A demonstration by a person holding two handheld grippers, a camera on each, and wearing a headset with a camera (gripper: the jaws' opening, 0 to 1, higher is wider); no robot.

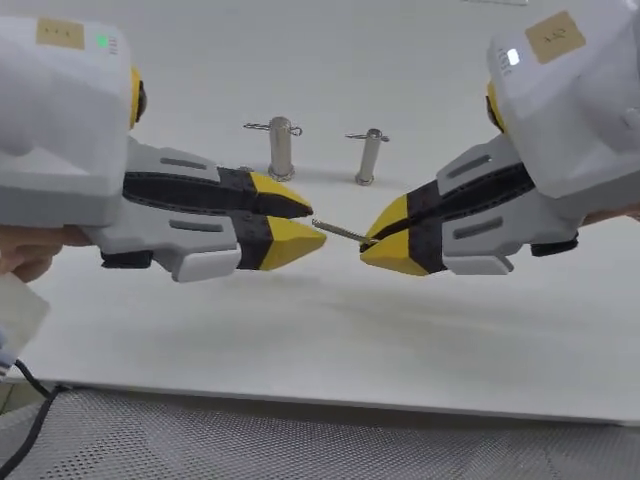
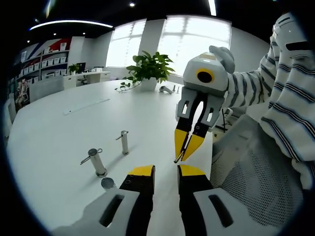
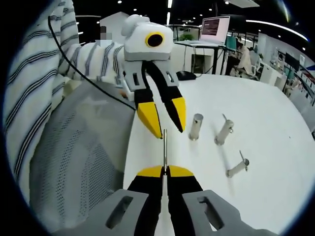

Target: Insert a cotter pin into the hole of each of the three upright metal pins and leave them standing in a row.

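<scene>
Workbench (image 1: pixel 330 330) is white. Over it, the left gripper (image 1: pixel 315 222) has its jaws apart and faces the right gripper (image 1: pixel 366 246). Behind stand the first metal pin (image 1: pixel 281 147) and second metal pin (image 1: pixel 368 158), both already cottered. The bare third metal pin (image 3: pixel 196 126) stands beside the left gripper. The right jaws are clamped on the loose cotter pin (image 1: pixel 340 232), whose free end lies just beside the left tips.
</scene>
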